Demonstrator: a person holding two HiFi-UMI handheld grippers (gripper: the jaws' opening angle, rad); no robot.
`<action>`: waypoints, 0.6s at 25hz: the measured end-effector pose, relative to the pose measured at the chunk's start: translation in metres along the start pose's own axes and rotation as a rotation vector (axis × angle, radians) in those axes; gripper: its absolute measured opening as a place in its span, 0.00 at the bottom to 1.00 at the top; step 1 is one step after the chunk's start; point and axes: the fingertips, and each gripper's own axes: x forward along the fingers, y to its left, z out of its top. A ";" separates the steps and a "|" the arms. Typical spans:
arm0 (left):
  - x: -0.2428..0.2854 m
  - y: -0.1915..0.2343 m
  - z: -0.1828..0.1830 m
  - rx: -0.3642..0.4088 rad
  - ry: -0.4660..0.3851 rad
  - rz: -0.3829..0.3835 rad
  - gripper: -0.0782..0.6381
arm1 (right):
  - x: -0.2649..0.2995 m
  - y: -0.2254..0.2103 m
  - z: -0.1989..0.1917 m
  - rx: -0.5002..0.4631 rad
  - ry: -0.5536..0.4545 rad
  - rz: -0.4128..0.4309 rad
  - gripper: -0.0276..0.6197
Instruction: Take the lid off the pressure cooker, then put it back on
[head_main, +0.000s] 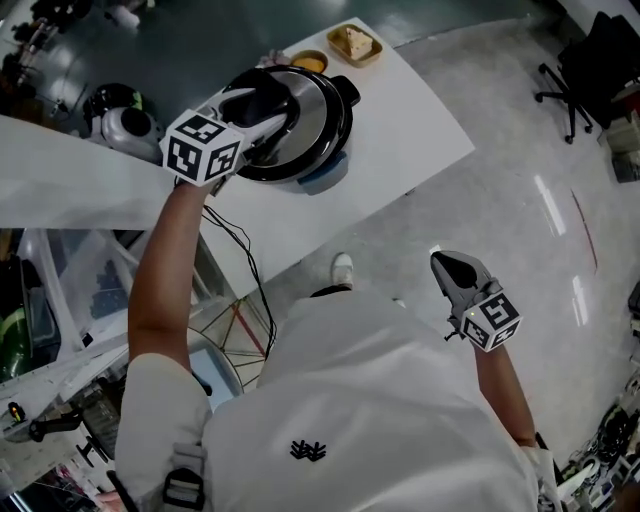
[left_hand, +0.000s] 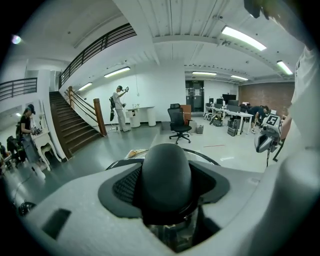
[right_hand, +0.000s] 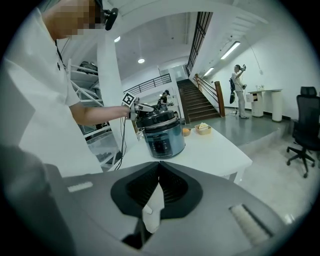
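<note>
A dark blue pressure cooker stands on the white table. Its round steel lid lies over the pot, and I cannot tell whether it is fully seated. My left gripper reaches over the lid from the left. In the left gripper view the lid's black knob fills the gap between the jaws, and the pads press on both its sides. My right gripper hangs over the floor, well off the table's right, and its jaws meet with nothing between them.
Past the cooker, at the table's far end, sit a small bowl with something orange and a tray of food. A black cable drops off the table's near edge. An office chair stands at the far right.
</note>
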 end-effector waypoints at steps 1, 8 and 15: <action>0.003 0.000 0.000 0.004 0.002 -0.006 0.51 | -0.001 -0.001 0.000 0.005 -0.002 -0.008 0.06; 0.018 -0.002 0.006 0.017 -0.005 -0.033 0.51 | -0.004 -0.002 -0.004 0.023 -0.005 -0.036 0.06; 0.023 -0.002 0.005 0.040 -0.003 -0.039 0.51 | -0.006 -0.001 -0.004 0.026 -0.006 -0.050 0.06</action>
